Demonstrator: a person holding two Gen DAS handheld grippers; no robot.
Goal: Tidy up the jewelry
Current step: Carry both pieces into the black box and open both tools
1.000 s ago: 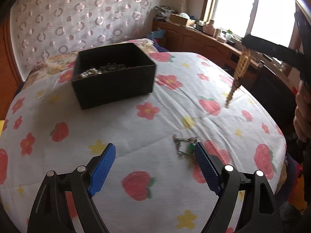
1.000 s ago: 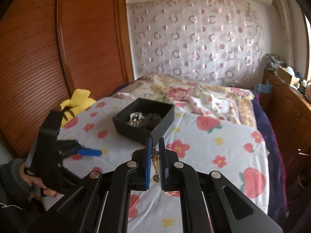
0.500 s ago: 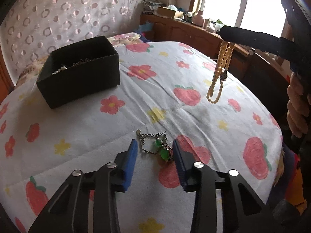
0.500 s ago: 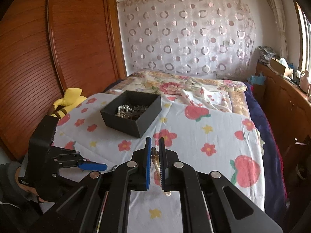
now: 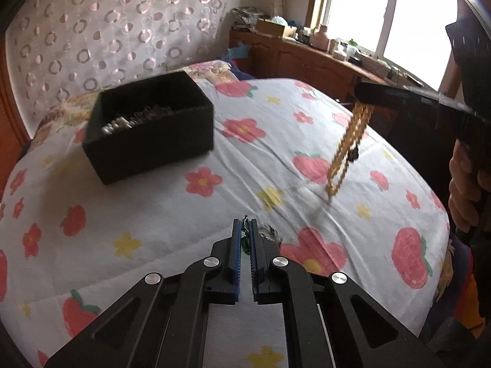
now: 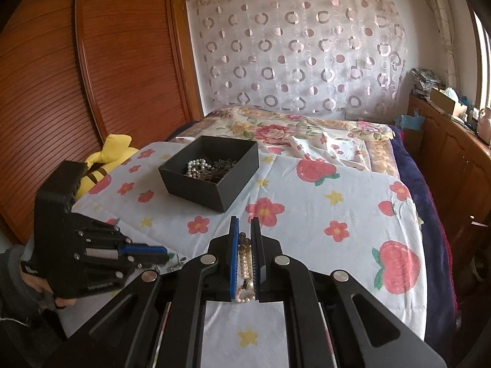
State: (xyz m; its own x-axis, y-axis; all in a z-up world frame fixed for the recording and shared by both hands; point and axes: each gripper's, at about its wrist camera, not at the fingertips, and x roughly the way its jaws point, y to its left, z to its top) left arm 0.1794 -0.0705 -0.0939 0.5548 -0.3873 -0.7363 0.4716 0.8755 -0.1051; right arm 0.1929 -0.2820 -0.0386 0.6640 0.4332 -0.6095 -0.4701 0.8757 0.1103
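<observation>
My left gripper (image 5: 245,226) is shut on a thin metal chain with green beads (image 5: 245,244), low over the flowered bedspread (image 5: 159,214); the chain's loose end (image 5: 270,232) lies just right of the fingers. My right gripper (image 6: 244,230) is shut on an amber bead necklace (image 6: 244,265), which hangs from it above the bedspread (image 5: 346,150). An open black box (image 5: 150,128) holding pearls and dark chains sits further back on the bed (image 6: 211,171). In the right wrist view, the left gripper (image 6: 159,250) is at lower left.
A yellow plush toy (image 6: 107,156) lies at the bed's left edge by a wooden wardrobe (image 6: 61,92). A cluttered wooden sideboard (image 5: 307,58) runs under the window on the right. A hand (image 5: 463,184) grips the right tool. The bedspread drops off at the near right.
My left gripper's jaws went from wide open to shut, taking hold of the green-bead chain. The right gripper sank slightly with the necklace swinging under it.
</observation>
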